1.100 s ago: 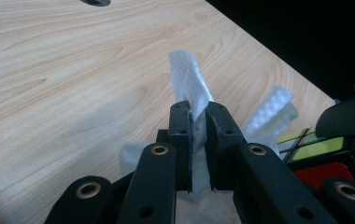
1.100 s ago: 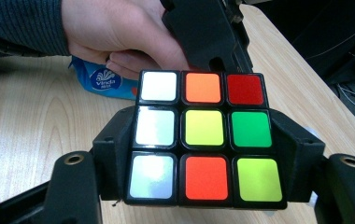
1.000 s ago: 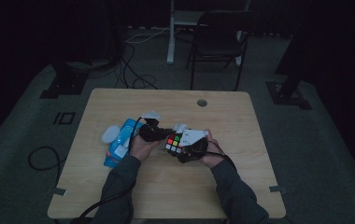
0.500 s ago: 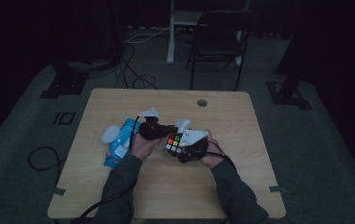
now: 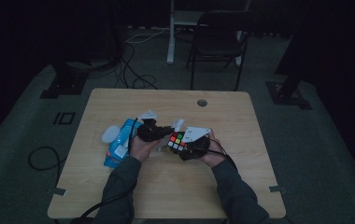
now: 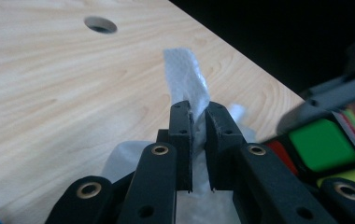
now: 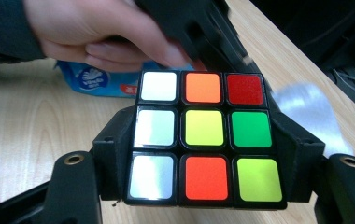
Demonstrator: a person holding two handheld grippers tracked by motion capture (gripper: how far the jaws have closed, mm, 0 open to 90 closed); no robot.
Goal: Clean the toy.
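Note:
A scrambled puzzle cube sits clamped between the jaws of my right gripper, its white, orange, red, yellow and green stickers facing the camera; the high view shows the cube at the table's middle. My left gripper is shut on a white tissue whose free end stands up above the jaws. In the high view the left gripper is just left of the cube, with the tissue sticking up beside it. The cube's green and yellow stickers show at the right of the left gripper view.
A blue tissue pack lies left of the hands, with a white wad at its far side. The wooden table has a round cable hole near its far edge. A chair stands beyond the table.
The left gripper with the tissue has shifted slightly right, closer to the cube. The right gripper and cube have stayed about where they were.

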